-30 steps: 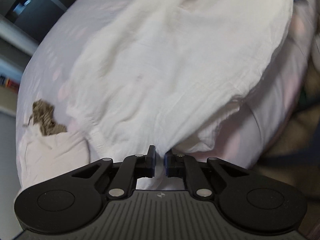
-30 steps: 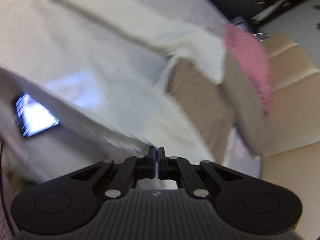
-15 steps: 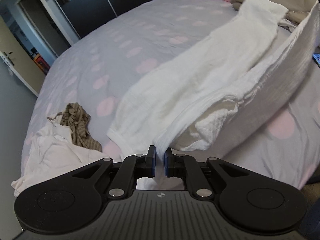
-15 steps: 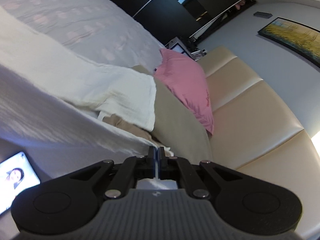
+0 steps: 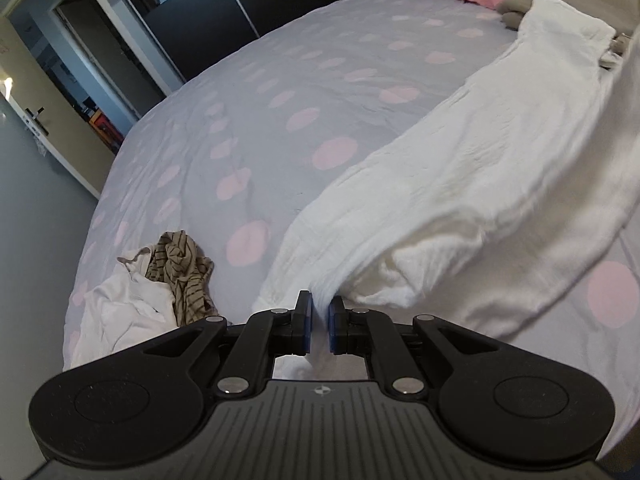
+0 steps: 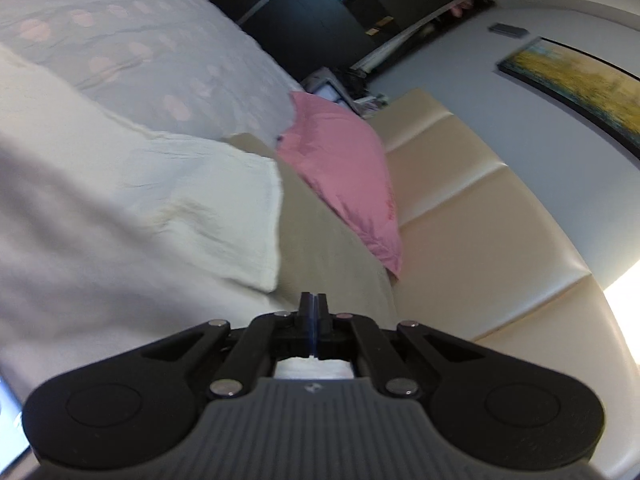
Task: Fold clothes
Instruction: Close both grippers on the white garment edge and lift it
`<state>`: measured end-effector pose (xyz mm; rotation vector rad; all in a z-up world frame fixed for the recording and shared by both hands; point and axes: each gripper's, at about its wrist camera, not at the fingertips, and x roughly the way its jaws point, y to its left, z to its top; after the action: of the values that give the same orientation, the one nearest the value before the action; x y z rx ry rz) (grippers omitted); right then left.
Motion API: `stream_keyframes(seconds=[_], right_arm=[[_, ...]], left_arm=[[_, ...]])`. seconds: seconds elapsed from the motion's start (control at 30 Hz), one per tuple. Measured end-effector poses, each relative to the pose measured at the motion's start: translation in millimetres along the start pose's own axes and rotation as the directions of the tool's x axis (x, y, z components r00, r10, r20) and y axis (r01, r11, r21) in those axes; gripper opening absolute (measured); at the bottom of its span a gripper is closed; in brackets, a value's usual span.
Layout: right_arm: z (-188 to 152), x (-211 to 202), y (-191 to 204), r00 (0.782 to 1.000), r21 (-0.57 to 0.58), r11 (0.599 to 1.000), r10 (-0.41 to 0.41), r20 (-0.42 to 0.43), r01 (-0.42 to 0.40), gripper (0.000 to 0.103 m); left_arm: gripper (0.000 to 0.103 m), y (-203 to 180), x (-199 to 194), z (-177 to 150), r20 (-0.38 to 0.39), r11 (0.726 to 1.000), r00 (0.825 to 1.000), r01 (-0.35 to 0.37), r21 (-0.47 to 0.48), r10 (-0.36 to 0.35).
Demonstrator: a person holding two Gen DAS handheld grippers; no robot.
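Jaws clamped on cloth: the left gripper (image 5: 319, 322) and right gripper (image 6: 314, 326) each pinch an edge of the white garment (image 5: 460, 184), stretched long across the spotted bed cover (image 5: 248, 120). Folding looks barely begun; a crumpled pile of clothes (image 5: 148, 292) near the bed's edge awaits its turn.

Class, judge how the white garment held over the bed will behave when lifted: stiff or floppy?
Probably floppy: the white garment sags and creases between the left gripper and the far end. Likely light, since narrow jaws hold it. It should drape rather than keep shape.
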<state>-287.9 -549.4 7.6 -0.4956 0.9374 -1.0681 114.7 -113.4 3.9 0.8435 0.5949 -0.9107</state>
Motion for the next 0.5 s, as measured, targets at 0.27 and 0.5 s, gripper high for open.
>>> stream_keyframes(seconds=[0.27,0.5], right_arm=[[11,44,14,0.956,0.074,0.955,0.290,-0.045,-0.286,0.002],[4,63,35,0.907,0.028,0.911,0.412,-0.089,-0.411,0.041]], left_arm=[[0.006,-3,27,5,-0.057,0.999,0.998,0.006,0.032,-0.004],[0.006,2,36,6,-0.080,1.000,0.997,0.015,0.007,-0.014]])
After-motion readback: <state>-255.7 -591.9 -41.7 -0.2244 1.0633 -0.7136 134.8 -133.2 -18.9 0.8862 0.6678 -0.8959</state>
